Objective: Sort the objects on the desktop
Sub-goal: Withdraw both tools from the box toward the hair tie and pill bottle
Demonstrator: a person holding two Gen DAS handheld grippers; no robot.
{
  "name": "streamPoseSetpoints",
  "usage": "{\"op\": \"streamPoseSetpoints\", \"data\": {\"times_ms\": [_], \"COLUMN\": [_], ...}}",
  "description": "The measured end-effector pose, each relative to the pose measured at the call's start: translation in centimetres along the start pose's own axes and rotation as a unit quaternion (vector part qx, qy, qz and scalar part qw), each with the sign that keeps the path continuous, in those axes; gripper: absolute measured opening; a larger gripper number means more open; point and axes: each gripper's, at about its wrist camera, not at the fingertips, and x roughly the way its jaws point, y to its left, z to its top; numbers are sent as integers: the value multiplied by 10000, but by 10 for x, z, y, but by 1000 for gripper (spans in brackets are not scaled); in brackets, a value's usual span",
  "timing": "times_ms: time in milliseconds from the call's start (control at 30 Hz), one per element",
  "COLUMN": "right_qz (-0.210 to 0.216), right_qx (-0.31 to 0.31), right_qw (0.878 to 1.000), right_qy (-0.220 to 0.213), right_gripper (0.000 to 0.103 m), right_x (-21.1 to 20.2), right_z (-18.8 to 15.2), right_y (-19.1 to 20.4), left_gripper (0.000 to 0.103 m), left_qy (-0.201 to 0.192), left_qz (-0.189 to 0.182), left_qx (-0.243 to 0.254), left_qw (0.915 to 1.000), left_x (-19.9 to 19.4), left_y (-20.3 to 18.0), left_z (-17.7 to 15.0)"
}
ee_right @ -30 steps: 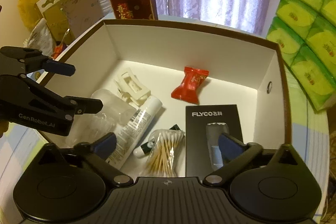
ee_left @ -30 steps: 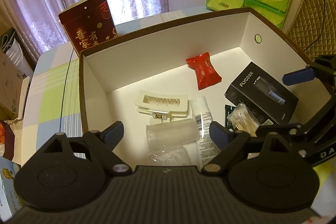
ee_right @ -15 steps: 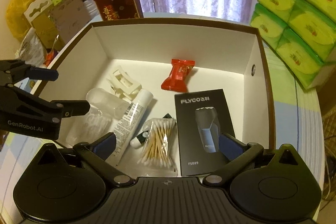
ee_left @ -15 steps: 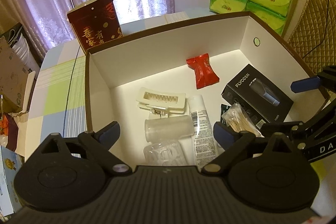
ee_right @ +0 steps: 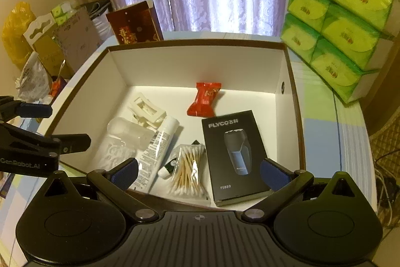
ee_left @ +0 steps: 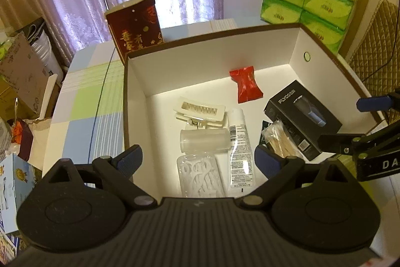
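Left wrist view: looks down and forward into the box (ee_left: 212,41) from above its near left corner. Right wrist view: looks down from above the near right edge of the same box (ee_right: 195,44). Both face the far curtain and share the box interior; each shows the other gripper at its margin.

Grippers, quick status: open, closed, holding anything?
Left gripper: open, holding nothing, above the box.
Right gripper: open, holding nothing.

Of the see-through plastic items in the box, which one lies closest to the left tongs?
The flat clear case of white floss picks, just ahead of the left tongs. The clear round cup lies on its side beyond it.
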Motion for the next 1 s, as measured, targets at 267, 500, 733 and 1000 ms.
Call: {"op": "streamPoseSetpoints", "data": {"times_ms": [267,500,733,1000], "right_qz": [-60,-56,-22,39], "right_qx": [-61,-185,-300,-405], "right_qw": [9998,9993,9988,9983], "right_qy": [-194,-316,-383,-427], "right_gripper": [101,101,101,101], "right_x": [-22,-44,-62,-77], "right_z": [-7,-19,-32,-46], "right_y": [8,19,32,42], "left_gripper": [95,95,95,95], "left_qy": [-151,-228,-319,-384], "left_qz": [29,-58,-90,-170], "left_qx": [-75,-215,-307,-340], "left_qw": [9999,9995,9990,9985], "left_x": [-28,-49,-67,-83], "left_y": [-4,-7,-10,-13], "left_z": [-10,-28,-45,-64]}}
